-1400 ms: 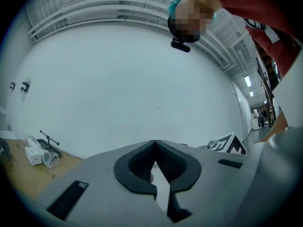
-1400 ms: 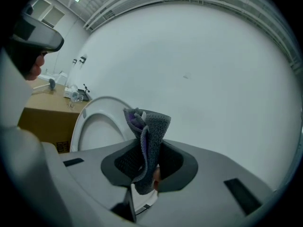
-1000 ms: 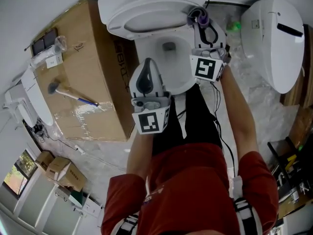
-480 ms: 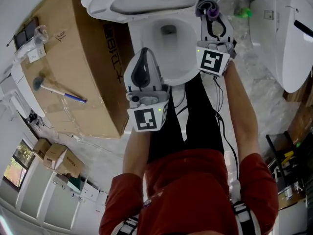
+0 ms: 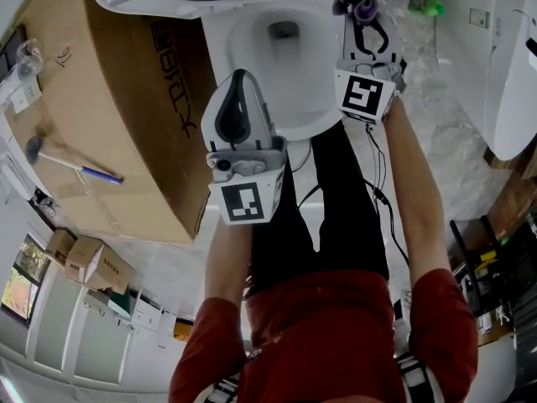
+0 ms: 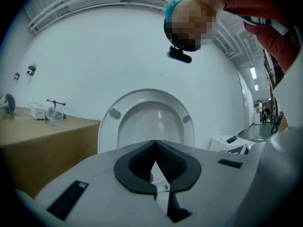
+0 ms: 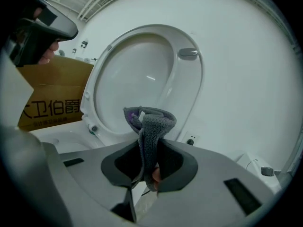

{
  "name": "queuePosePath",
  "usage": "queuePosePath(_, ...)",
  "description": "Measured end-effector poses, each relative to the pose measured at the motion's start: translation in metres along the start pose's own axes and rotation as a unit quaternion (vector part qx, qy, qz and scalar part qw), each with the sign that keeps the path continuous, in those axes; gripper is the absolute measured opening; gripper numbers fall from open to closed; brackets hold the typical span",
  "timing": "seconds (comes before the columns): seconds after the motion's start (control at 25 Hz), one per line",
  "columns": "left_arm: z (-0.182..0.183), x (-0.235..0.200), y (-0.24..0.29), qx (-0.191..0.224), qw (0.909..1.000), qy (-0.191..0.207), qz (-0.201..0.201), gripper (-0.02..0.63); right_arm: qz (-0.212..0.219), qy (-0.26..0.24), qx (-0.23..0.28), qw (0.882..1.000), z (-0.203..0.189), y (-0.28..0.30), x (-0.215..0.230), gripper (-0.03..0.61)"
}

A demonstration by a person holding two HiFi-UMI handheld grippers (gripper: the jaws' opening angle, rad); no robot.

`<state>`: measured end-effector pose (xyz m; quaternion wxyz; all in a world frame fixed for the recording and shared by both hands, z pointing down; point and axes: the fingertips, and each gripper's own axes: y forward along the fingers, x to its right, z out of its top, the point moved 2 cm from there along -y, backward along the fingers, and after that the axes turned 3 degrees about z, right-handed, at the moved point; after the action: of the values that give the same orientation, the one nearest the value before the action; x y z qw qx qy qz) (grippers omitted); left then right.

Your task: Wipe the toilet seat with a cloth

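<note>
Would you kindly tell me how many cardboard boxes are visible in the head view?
3: a large box left of the toilet, plus one small box and a second small box beside it at lower left. Others may be hidden.

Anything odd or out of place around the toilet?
A hammer lies on the cardboard box beside the toilet, an odd thing there. The seat stands raised. Nothing looks spilled or broken.
</note>
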<state>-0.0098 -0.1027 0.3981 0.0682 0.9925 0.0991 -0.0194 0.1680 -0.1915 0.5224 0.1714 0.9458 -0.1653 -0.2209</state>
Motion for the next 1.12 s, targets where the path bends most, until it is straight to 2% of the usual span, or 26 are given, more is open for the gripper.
queuePosePath(0.12,-0.014,-0.007,-0.001,-0.002,1.0000,-0.004,0.005,0.012,0.007,0.001,-0.002,1.000,-0.009,0.004,-0.014,0.067)
queuePosePath(0.24,-0.028,-0.013,-0.004,-0.007,0.9999,-0.005,0.010,0.012,0.018,0.016,-0.026,0.999,-0.030,0.014,-0.029,0.067)
queuePosePath(0.4,-0.042,-0.024,-0.009,-0.012,0.9998,-0.005,0.018,0.012,0.007,0.037,-0.045,0.998,-0.047,0.031,-0.034,0.067)
queuePosePath(0.68,-0.045,-0.043,-0.018,-0.012,0.9994,-0.006,0.033,0.012,0.045,0.014,-0.062,0.997,-0.043,0.049,-0.072,0.067)
queuePosePath(0.96,-0.031,-0.057,-0.023,-0.005,0.9992,-0.007,0.038,0.012,0.051,0.025,-0.074,0.996,-0.035,0.038,-0.080,0.067)
queuePosePath(1.12,-0.014,-0.055,-0.025,-0.003,0.9992,-0.016,0.035,0.012,0.055,0.041,-0.065,0.996,-0.013,0.012,-0.079,0.067)
